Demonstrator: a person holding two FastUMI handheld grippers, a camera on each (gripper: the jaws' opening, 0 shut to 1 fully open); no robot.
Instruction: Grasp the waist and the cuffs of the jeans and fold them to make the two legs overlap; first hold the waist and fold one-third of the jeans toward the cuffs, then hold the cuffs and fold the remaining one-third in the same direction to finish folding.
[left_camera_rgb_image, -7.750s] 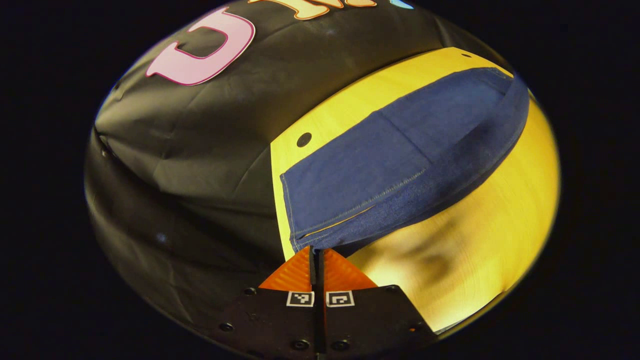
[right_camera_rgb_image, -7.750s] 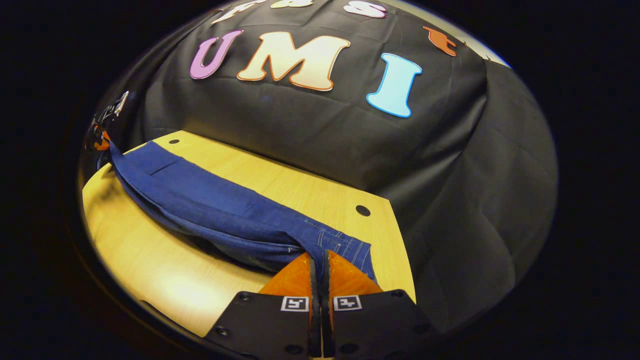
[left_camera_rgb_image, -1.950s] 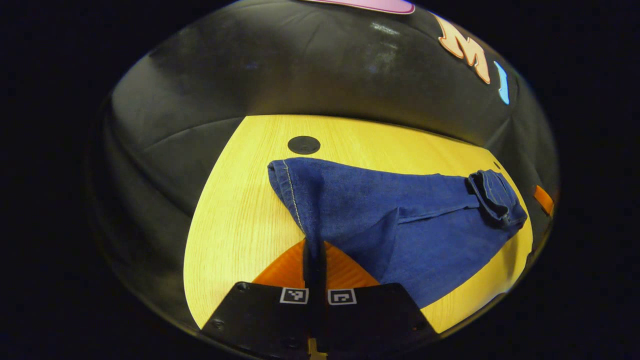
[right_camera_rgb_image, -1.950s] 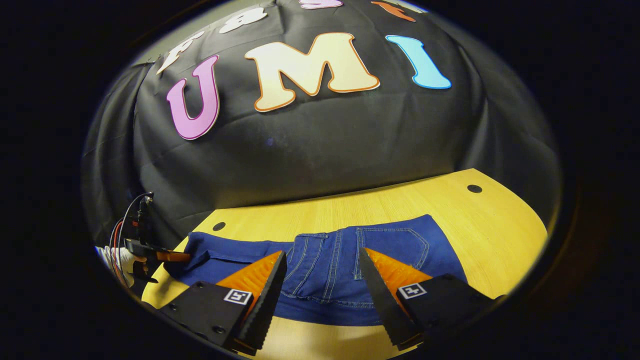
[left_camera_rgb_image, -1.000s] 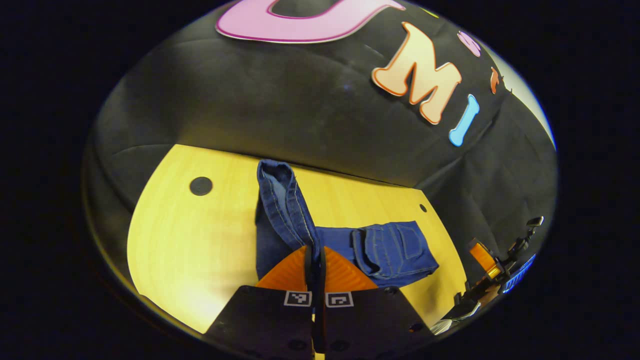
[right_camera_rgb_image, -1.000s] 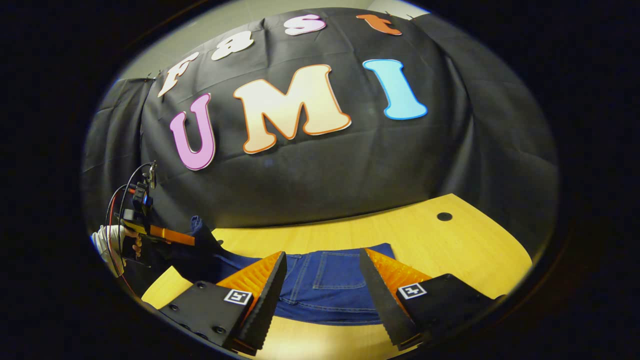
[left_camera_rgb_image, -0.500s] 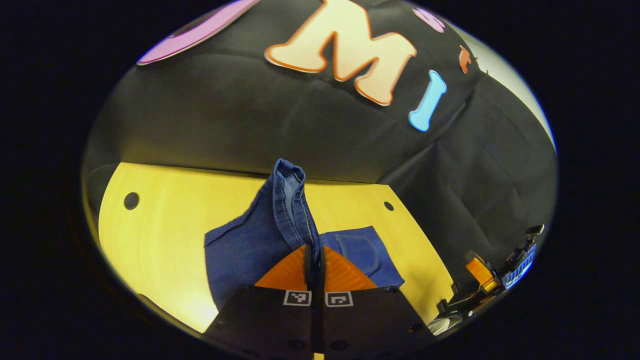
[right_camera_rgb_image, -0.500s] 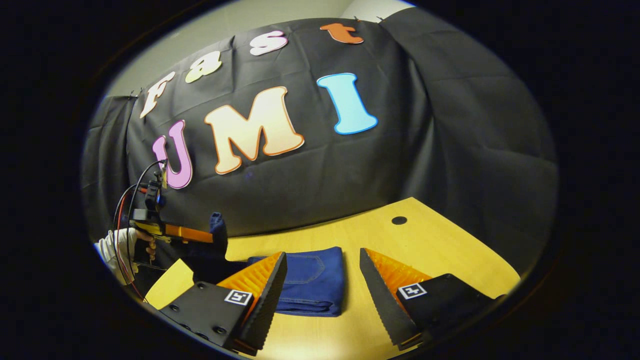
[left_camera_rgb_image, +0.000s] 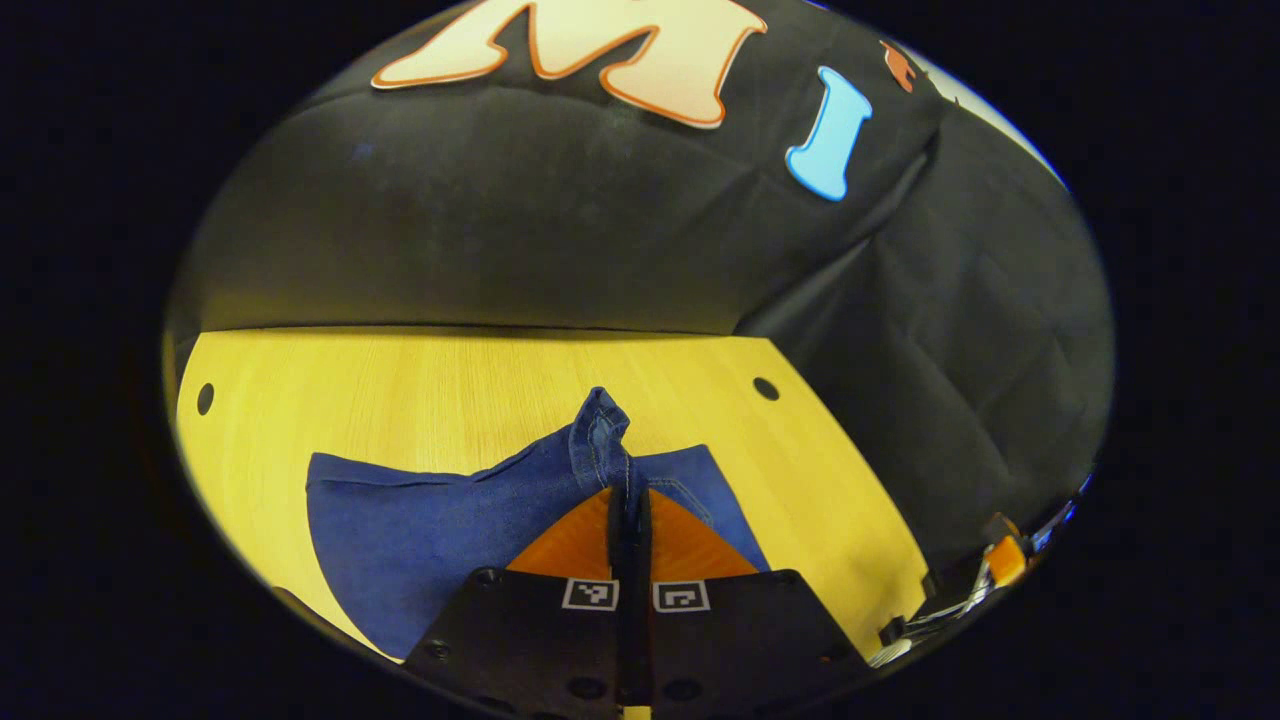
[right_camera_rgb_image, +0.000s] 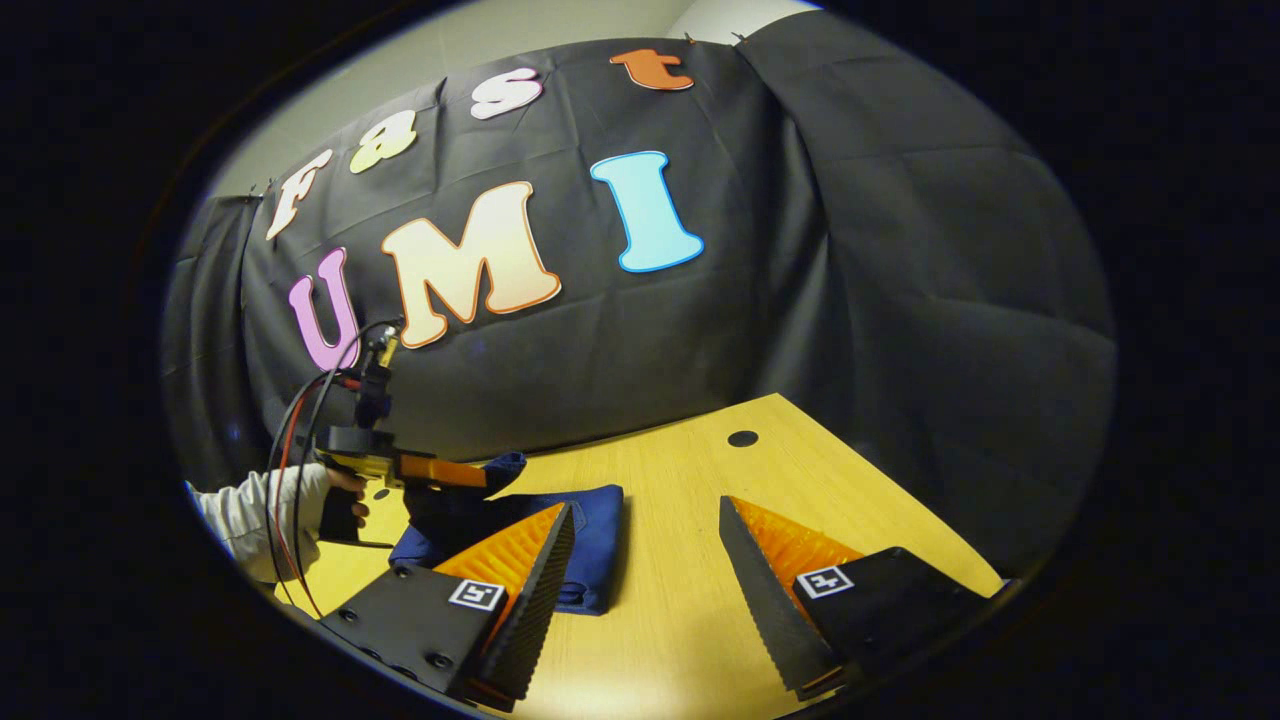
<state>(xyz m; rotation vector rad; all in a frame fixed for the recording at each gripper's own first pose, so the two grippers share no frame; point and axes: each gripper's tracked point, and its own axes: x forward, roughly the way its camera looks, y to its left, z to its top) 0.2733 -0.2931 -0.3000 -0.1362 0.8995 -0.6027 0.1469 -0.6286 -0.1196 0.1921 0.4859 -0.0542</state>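
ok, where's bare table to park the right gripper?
Bare wood lies right of the folded jeans, out to the table edge and its round hole. Crowded on the jeans' other side, where the left gripper pinches the cuff.

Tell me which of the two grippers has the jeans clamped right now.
The left gripper: its fingers are closed on the jeans cuff. The right gripper is open over bare table.

No word, number or brand can be read on the jeans (left_camera_rgb_image: 420, 510) or the table (left_camera_rgb_image: 400, 380). The left gripper (left_camera_rgb_image: 628, 510) and right gripper (right_camera_rgb_image: 645, 520) each carry two square coded markers (left_camera_rgb_image: 590, 594) (black-and-white patterns, not letters)
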